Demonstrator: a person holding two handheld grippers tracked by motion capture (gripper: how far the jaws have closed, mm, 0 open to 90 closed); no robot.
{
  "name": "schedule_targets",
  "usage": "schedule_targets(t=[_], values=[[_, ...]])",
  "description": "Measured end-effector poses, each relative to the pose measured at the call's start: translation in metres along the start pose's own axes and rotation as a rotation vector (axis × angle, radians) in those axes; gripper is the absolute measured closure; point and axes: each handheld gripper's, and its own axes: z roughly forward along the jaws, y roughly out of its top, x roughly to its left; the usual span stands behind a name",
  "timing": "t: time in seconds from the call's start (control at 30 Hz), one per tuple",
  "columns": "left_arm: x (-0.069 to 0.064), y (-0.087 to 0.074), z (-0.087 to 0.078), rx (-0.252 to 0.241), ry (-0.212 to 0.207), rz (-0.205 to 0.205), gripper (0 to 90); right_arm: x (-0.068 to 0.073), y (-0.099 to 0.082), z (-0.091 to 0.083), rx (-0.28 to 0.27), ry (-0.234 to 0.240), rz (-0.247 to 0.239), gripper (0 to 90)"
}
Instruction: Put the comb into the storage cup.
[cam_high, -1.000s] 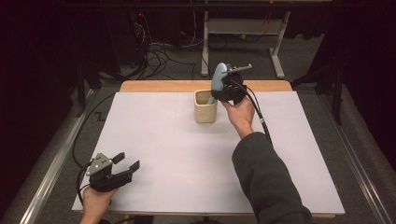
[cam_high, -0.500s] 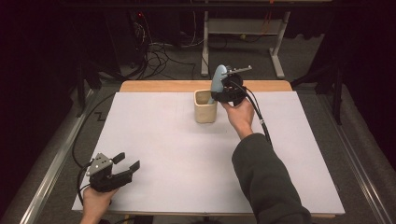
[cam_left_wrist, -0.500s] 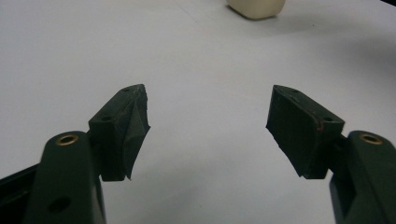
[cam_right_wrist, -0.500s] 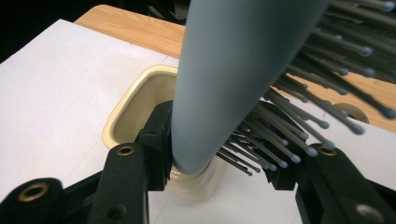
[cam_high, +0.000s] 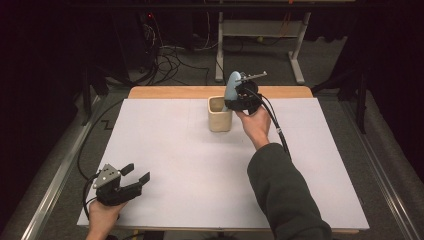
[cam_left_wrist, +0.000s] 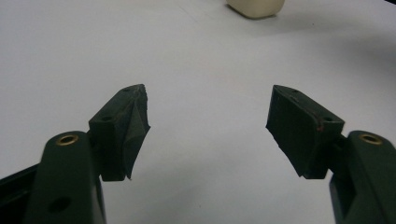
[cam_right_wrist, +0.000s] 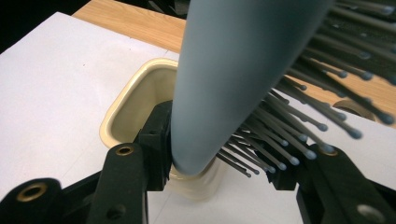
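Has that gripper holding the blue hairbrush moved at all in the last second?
No. The right gripper with the hairbrush sits at the same spot beside the cream cup, near the table's wooden far edge, as before.

The high view looks forward and down on the whole table (cam_high: 165, 150). Both gripper views look closely along their jaws; all share the cream cup (cam_high: 220, 114), probably partly cropped.
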Motion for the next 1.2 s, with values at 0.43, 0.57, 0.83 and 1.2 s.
schedule_targets(t=[0.43,0.57,0.83,1.2], values=[[0.000,0.000,0.000,0.002,0.000,0.002,29.9,-0.001,-0.001,0.003,0.025,0.005,0.008,49.9],[0.000,0.000,0.000,0.000,0.001,0.002,30.1,-0.003,-0.001,0.003,0.028,0.006,0.007,48.6],[-0.001,0.000,0.000,0.002,0.002,0.003,30.1,-0.007,-0.002,0.001,0.022,0.006,0.019,44.1],[0.000,0.000,0.000,0.000,0.001,0.003,30.1,-0.012,-0.004,-0.002,0.020,0.012,0.036,41.2]])
